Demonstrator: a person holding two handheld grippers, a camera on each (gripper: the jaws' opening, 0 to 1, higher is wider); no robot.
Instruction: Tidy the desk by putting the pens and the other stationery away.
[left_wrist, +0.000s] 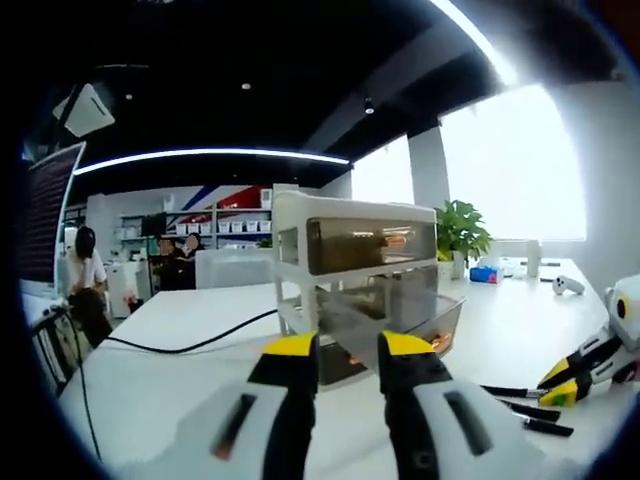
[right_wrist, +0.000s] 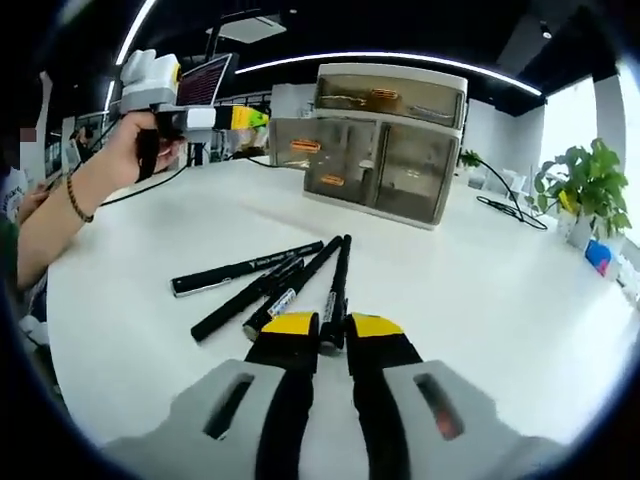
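Plainly, the right gripper (right_wrist: 332, 331) had its fingers pinching one pen (right_wrist: 337, 290); lifting straight would spare its neighbours. The left gripper (left_wrist: 348, 347) fingers stood spread before the drawers (left_wrist: 365, 285).

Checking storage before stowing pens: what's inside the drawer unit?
The drawer unit has smoky translucent fronts; orange glints show through in the top drawer and the lower ones. What they are cannot be told. One lower drawer stands pulled out; its inside is hidden.

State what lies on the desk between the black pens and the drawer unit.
In the right gripper view, the stretch of white desk between the black pens and the drawer unit is bare; nothing lies there.
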